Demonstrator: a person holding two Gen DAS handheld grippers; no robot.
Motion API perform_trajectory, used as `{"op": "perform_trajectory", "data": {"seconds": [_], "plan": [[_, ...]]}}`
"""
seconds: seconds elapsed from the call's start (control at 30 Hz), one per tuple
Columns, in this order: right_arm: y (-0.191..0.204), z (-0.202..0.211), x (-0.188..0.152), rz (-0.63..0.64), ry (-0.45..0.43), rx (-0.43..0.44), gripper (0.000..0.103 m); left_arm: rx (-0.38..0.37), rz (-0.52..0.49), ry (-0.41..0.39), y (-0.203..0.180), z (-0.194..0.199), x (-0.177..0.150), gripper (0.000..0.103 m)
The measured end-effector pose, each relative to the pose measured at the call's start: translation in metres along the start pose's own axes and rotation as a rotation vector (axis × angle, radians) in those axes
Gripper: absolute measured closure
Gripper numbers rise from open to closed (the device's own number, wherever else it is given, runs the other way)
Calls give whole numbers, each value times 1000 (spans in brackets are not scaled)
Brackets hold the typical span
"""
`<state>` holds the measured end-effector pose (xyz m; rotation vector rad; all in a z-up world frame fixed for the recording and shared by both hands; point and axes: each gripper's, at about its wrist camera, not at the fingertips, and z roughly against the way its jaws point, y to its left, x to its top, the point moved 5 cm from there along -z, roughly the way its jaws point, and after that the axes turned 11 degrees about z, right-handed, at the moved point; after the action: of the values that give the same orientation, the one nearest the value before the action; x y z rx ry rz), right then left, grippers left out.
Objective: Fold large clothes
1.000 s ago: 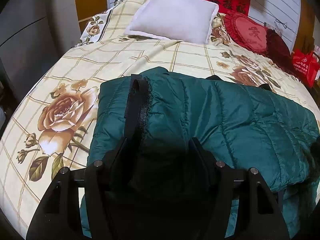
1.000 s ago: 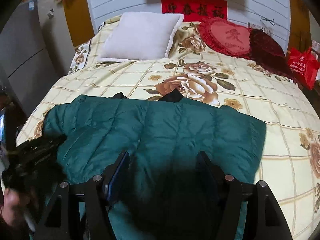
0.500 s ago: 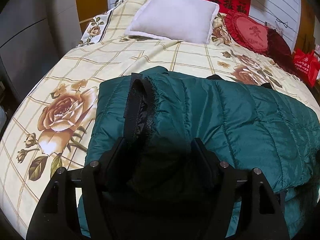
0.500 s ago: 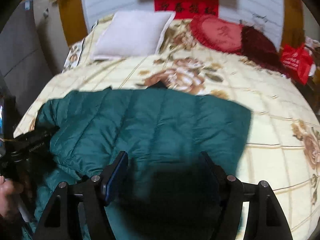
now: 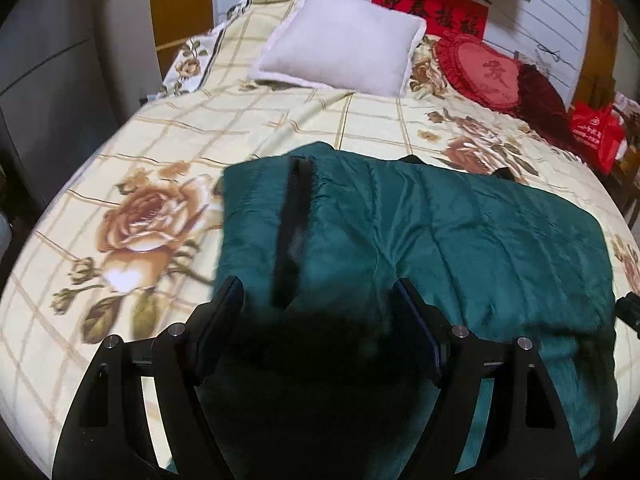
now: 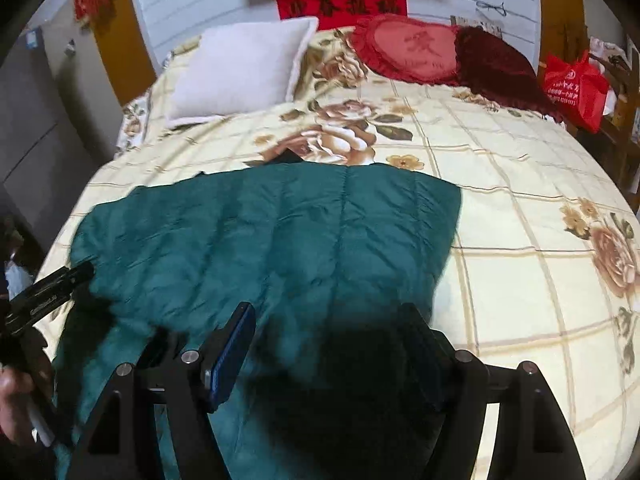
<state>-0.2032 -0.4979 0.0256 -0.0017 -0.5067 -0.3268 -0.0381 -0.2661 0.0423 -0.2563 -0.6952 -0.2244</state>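
A dark green quilted jacket lies folded across the near half of the bed, a black zipper strip running along its left end. My left gripper hovers over the jacket's near left part. Its jaws are opening, and dark fabric lies below the gap with neither pad pressing on it. My right gripper stands open over the near right part of the jacket, fabric in shadow beneath it. In the right wrist view the left gripper shows at the left edge, with a hand on it.
The bed carries a cream checked sheet with roses. A white pillow, a red heart cushion and a dark red cushion sit at the head. A red bag stands at the right. Grey cabinets line the left.
Both grippers have drawn back toward the near edge of the bed and risen a little. The left jaws have spread wider. The jacket lies flatter.
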Motion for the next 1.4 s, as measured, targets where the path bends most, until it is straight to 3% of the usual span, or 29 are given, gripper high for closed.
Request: {"op": "perform_trajectory", "data": {"seconds": [0.53,0.9,1.4], "plan": [[22,81,-83,-4,-1,30,31,-10,-4,-14,58,109,-67,26],[47,117,-110,-1,-83,83,31,-32,29,13,87,138,-105,26],[53,134,-126,10,-76,77,31,-49,65,48,108,150,-132,26]]}}
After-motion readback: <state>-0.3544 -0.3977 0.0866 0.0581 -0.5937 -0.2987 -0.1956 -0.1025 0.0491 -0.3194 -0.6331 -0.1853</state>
